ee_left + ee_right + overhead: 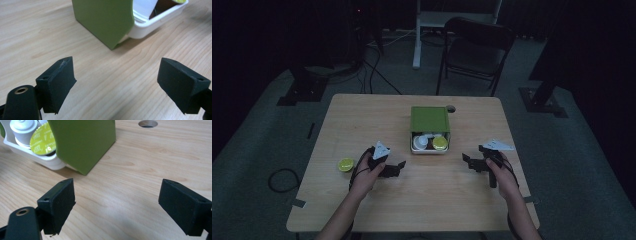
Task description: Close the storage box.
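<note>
On either side of the green-lidded box (430,129), which sits mid-counter (362,120), the left tongs (398,169) and right tongs (468,161) hover with jaws spread and nothing between them. It looks like the approach step: both point toward the box, whose white tray (47,161) shows at the near end holding capsules (440,143). Next would be closing in on a capsule or the lid. One loose capsule (345,164) lies left of the box. A green foil (42,141) carries print too small to read.

My jaws are black over the pale wood-grain table (362,210). At twelve o'clock, a green lid (430,119) covers a white box (429,150) holding a yellow-green capsule (440,143); another capsule (345,164) lies at nine.
</note>
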`<state>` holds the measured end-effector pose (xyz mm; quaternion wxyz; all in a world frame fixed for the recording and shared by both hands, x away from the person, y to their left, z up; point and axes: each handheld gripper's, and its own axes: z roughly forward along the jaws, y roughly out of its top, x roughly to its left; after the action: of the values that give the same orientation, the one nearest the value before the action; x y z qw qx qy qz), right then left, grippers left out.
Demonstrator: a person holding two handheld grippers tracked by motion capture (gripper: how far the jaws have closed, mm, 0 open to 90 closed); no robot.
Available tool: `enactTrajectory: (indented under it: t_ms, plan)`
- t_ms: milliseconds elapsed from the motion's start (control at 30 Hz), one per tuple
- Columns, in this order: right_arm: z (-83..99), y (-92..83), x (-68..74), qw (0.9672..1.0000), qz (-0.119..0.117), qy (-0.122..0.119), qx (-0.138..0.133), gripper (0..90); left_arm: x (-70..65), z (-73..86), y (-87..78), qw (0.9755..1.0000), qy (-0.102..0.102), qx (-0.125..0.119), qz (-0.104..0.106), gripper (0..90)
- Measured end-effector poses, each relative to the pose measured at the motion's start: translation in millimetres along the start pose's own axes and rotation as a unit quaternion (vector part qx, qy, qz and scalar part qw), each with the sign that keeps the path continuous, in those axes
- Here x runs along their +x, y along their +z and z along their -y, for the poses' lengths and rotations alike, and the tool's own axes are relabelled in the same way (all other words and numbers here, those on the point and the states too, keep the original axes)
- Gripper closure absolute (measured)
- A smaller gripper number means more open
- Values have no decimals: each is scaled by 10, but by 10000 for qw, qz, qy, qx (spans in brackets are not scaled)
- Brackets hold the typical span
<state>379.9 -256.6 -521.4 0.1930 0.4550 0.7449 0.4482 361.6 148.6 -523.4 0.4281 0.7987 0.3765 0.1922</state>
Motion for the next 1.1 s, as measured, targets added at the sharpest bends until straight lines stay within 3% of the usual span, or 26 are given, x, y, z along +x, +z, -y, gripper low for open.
enactTrajectory:
  t_ms: [133,433,633,1100]
  plan:
    - [72,-48,-18,10000,58,33,38,132,-22,76,-11,9999,-10,121,85,147]
    - [205,-128,-49,9996,257,-57,123,132,-55,189,-44,9995,-119,300,57,147]
    - [295,-197,-72,9993,345,-80,154,130,-98,256,-97,9990,-71,440,-18,147]
    - [553,-441,-120,9957,818,-113,416,130,-159,380,-219,9981,-82,597,-154,147]
